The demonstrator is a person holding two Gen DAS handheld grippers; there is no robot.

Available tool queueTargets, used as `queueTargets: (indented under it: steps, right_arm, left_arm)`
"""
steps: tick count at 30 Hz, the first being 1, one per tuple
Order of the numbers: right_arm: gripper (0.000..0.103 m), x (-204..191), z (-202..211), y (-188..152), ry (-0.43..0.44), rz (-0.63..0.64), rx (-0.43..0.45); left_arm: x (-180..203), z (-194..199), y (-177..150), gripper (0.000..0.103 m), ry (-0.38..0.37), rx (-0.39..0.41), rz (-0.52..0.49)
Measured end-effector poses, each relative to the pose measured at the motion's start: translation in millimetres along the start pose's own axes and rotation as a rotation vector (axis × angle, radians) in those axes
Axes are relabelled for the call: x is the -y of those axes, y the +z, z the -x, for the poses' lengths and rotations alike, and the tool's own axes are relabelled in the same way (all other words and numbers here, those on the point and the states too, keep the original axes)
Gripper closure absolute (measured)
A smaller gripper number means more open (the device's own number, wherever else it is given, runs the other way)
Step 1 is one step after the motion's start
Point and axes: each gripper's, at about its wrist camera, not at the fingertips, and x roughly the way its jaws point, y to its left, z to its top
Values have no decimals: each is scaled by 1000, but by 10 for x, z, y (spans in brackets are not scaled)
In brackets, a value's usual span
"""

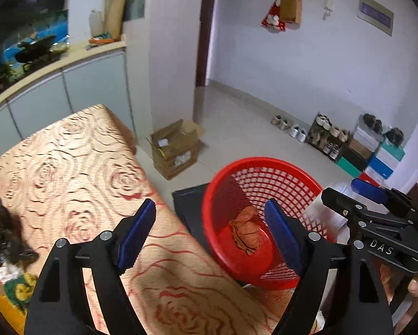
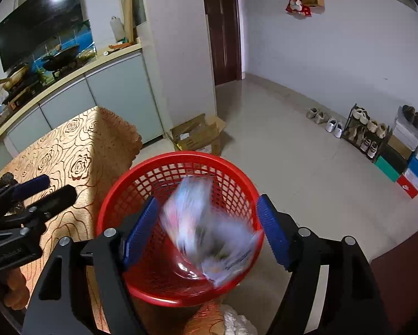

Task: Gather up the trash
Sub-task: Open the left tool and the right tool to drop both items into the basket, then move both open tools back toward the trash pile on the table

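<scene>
Below, one round red plastic lattice basket (image 2: 178, 287) stands on the floor beside the bench (image 1: 77, 167), draped in rose-patterned gold cloth. One crumpled brown paper (image 1: 246, 230) lies inside; a blurred glossy wrapper (image 2: 209, 229) is over it. Left tool (image 1: 209, 231) and right tool (image 2: 206, 230), blue ribbed pads, gape empty; "DAS" marks one.

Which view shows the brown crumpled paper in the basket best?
The left wrist view: the brown paper lies sharp and unobstructed on the floor of the red basket. In the right wrist view, a blurred wrapper covers the basket's inside, so the paper cannot be seen.
</scene>
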Motion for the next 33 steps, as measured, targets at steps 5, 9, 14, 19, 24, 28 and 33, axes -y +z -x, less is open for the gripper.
queueTargets:
  steps: [5,9,14,19,24,28,33]
  right_arm:
    - [32,-68,92,16,9,8,17]
    - [32,-129,199,33,16,14,38]
    - [32,-219,331,37,12,35,72]
    - [27,-315,469,76,10,52,111]
    - [25,-427,584,77,21,70,146]
    - [24,-563,637,80,38,91,160]
    - [24,-761,702,67,89,123,184]
  left_arm:
    - [-92,164,-14,22,39,31,10]
    - [-160,285,-21,21,59,52,20]
    - [-226,425,-45,21,89,81,26]
    - [-319,588,-55,20,116,110,43]
    - [-416,768,-115,17,158,144,55]
    - [-528,898,-174,16,186,162,75]
    - [-711,1058,-275,16,232,178,111]
